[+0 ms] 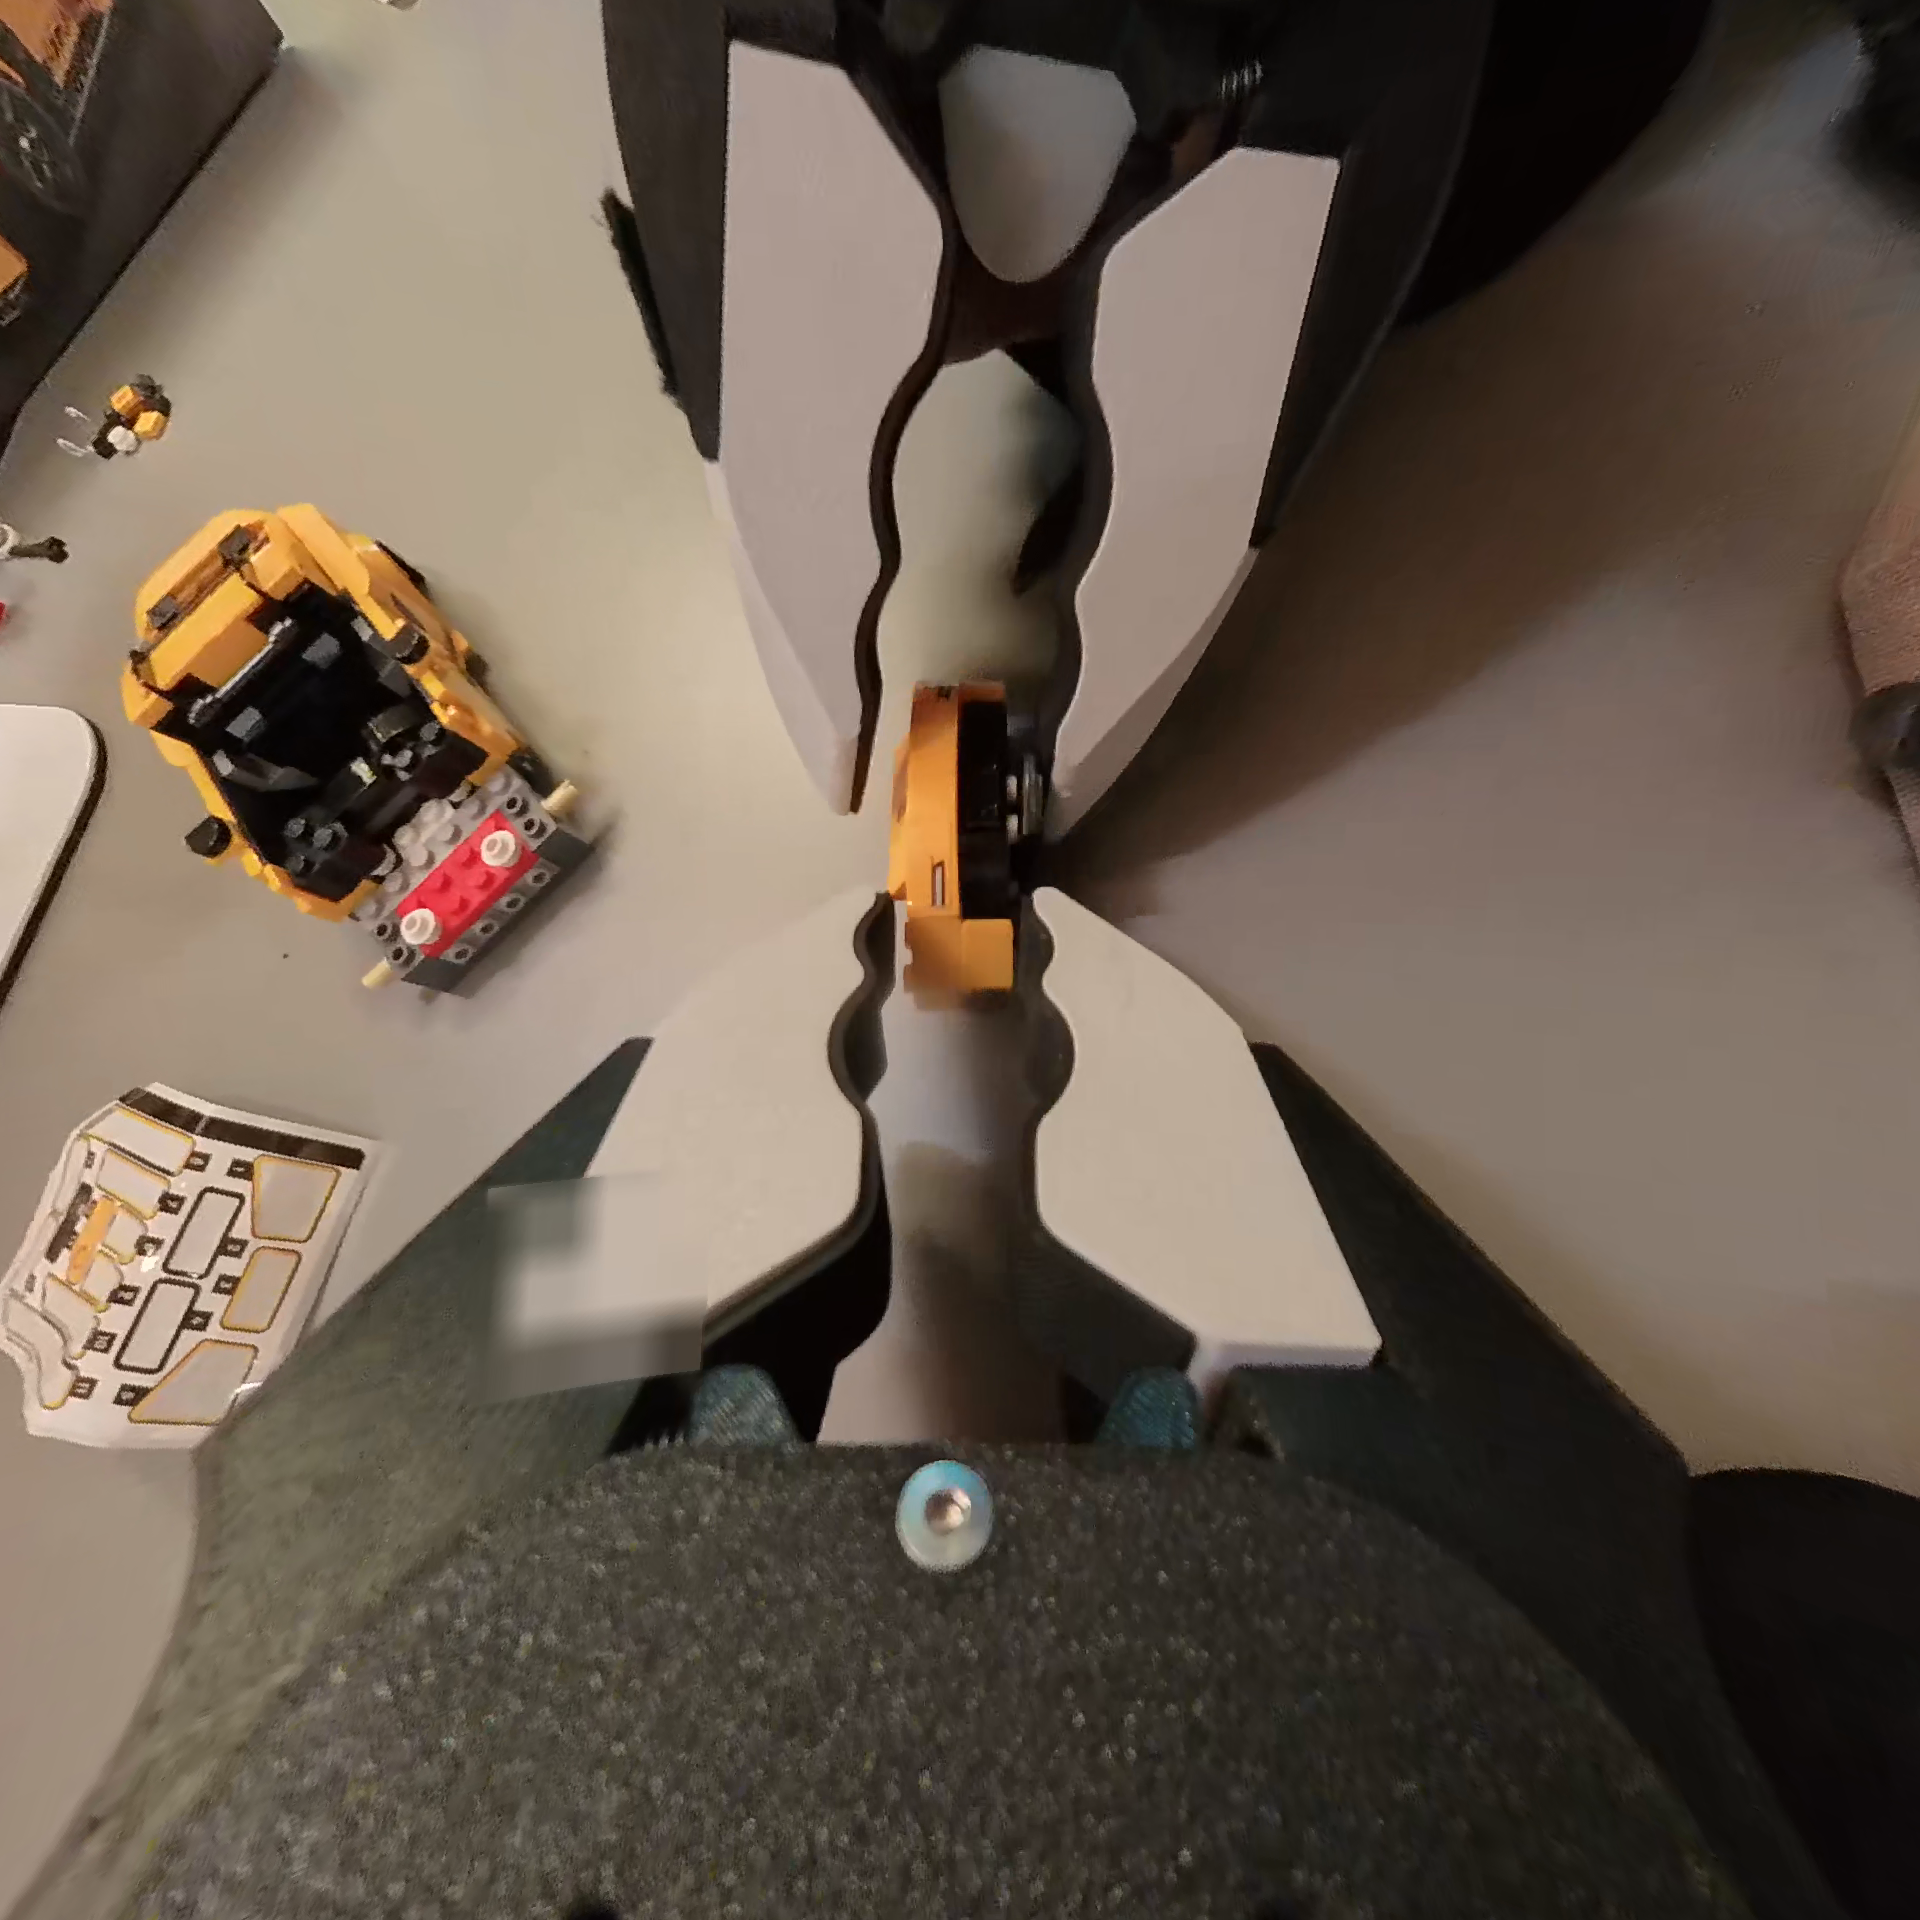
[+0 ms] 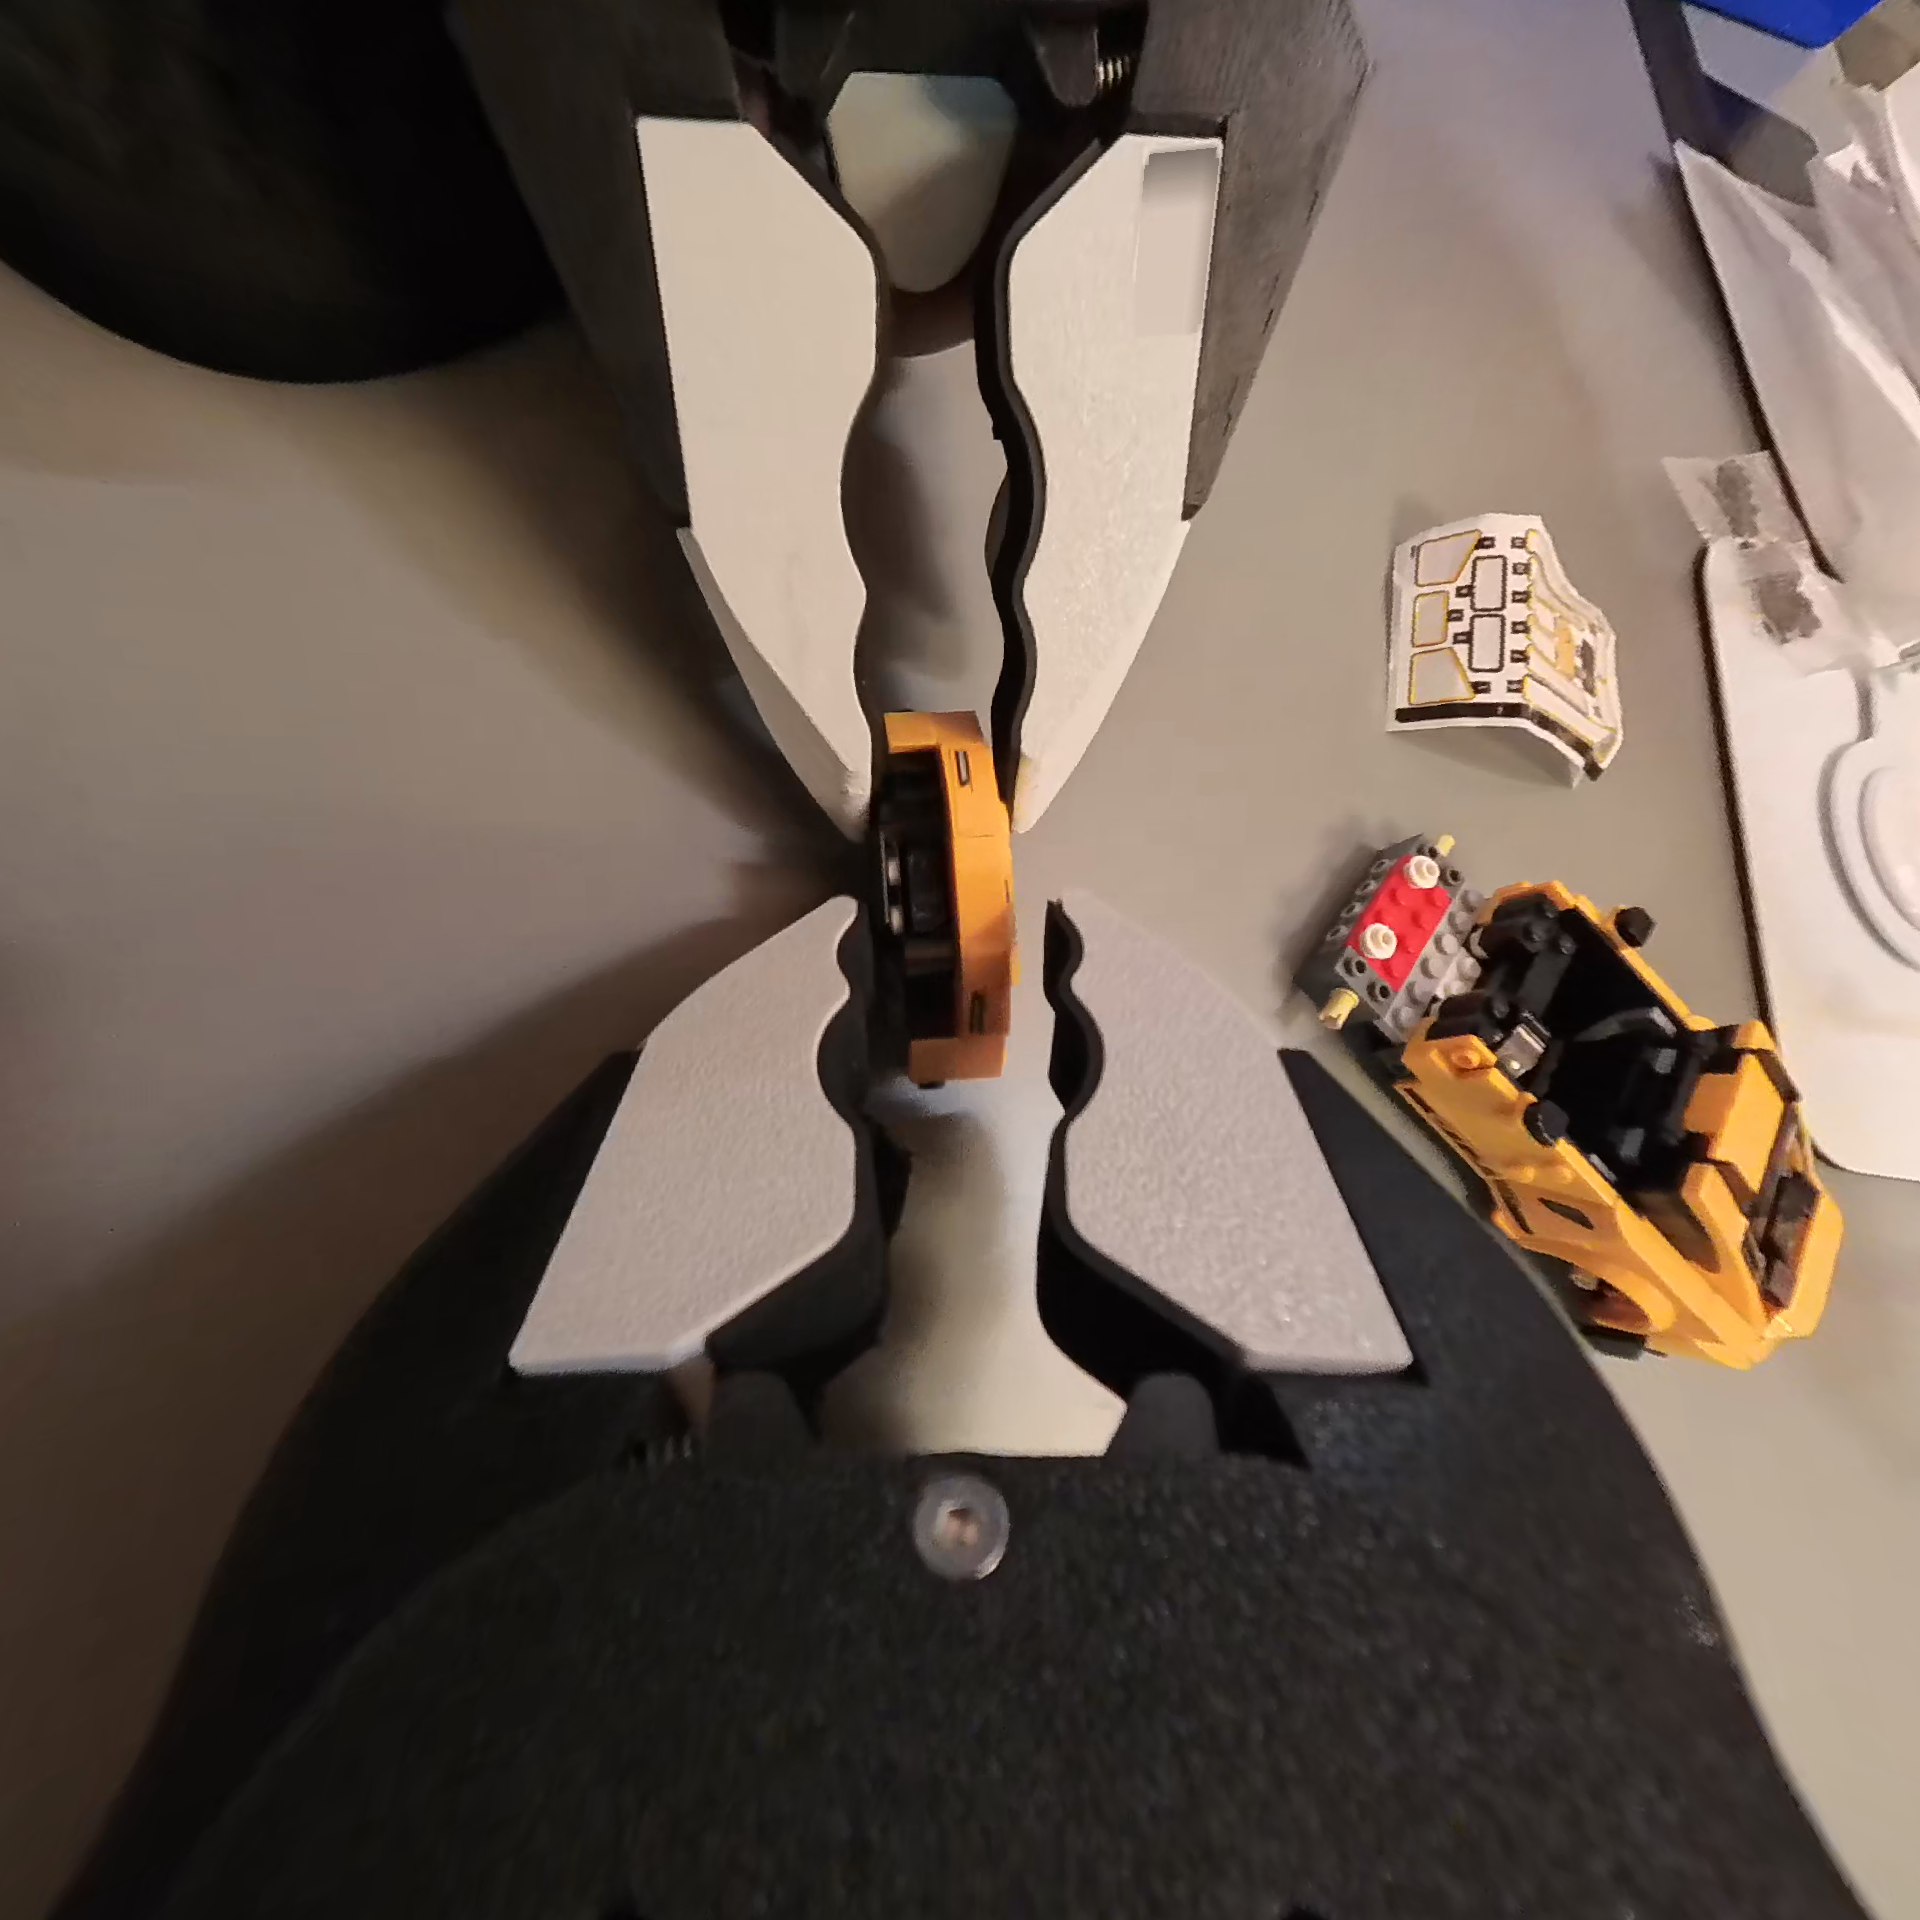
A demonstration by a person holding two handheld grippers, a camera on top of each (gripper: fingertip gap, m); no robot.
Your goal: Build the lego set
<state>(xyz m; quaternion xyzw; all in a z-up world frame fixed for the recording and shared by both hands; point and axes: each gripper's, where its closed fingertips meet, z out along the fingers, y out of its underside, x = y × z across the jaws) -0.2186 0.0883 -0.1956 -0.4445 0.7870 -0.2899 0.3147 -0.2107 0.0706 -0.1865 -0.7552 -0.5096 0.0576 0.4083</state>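
- The left gripper and the right gripper meet tip to tip above the grey table, both on one small orange-and-black lego sub-assembly.
- In the left wrist view the piece stands on edge between the left gripper's tips, its lower orange end seated between them; the fingers are nearly together and appear clamped on it.
- In that same view the upper, black end of the piece sits between the tips of the facing gripper, which comes in from the top edge.
- In the right wrist view the sub-assembly sits in the gap of the right gripper; the left pad touches its black side, while a thin slit shows at the right pad, so I cannot tell whether this grip is tight.
- The facing gripper's tips close on the top of the piece there.
- The partly built yellow lego car, with black interior and a red plate on its grey chassis end, rests on the table well apart from the grippers.
- A sticker sheet lies flat near the car, on the side nearer the left gripper's body.
- A tiny orange-and-black lego bit lies near a dark box at the table's far corner.
- A white tray with clear bags lies beyond the car at the table's edge.
- The table on the grippers' other side shows bare grey, bounded by a dark round shape.
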